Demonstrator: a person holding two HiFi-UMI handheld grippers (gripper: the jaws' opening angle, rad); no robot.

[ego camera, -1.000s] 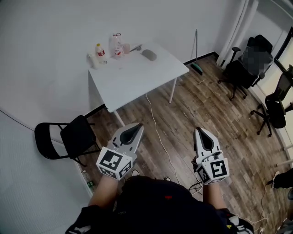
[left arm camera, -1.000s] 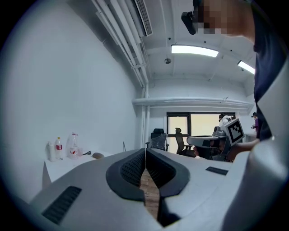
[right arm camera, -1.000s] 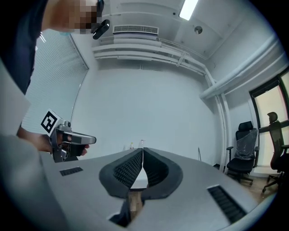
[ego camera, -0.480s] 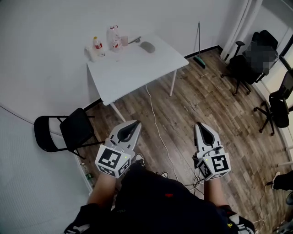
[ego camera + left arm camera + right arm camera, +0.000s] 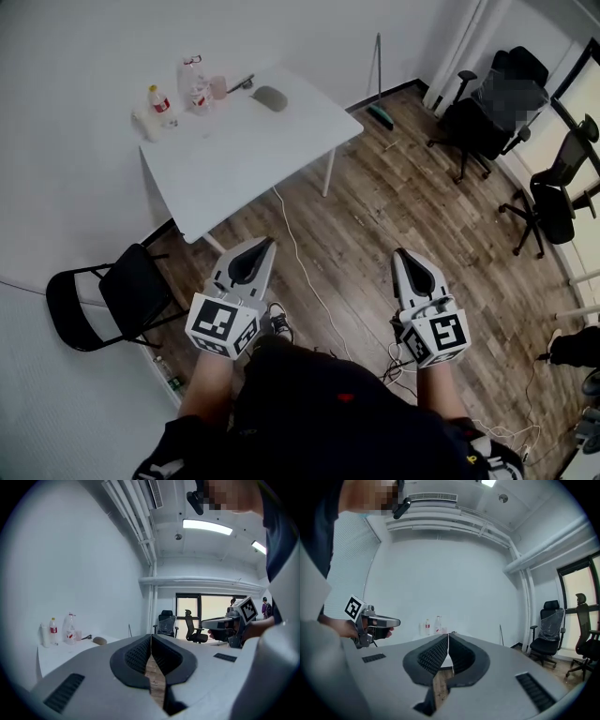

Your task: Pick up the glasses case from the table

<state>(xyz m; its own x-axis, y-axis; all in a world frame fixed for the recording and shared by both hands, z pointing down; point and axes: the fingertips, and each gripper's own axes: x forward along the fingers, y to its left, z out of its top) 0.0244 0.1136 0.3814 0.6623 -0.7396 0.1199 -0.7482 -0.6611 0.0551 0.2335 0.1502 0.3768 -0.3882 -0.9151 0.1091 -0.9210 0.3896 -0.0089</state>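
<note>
The glasses case (image 5: 270,97) is a grey oval lying near the far edge of the white table (image 5: 246,159), and it shows small in the left gripper view (image 5: 99,641). Both grippers are held out over the wooden floor, well short of the table. My left gripper (image 5: 262,243) points toward the table's near side, its jaws shut with nothing between them (image 5: 151,637). My right gripper (image 5: 405,253) is level with it on the right, also shut and empty (image 5: 448,636). Each gripper shows in the other's view.
Two bottles (image 5: 159,101) and a cup stand at the table's far left corner. A black folding chair (image 5: 112,295) stands left of the table. Office chairs (image 5: 478,122) line the right side. A white cable (image 5: 302,272) runs across the floor, and a broom (image 5: 379,111) leans on the wall.
The table has come nearer and shifted left in the head view. Both grippers have moved forward with the person and stayed shut.
</note>
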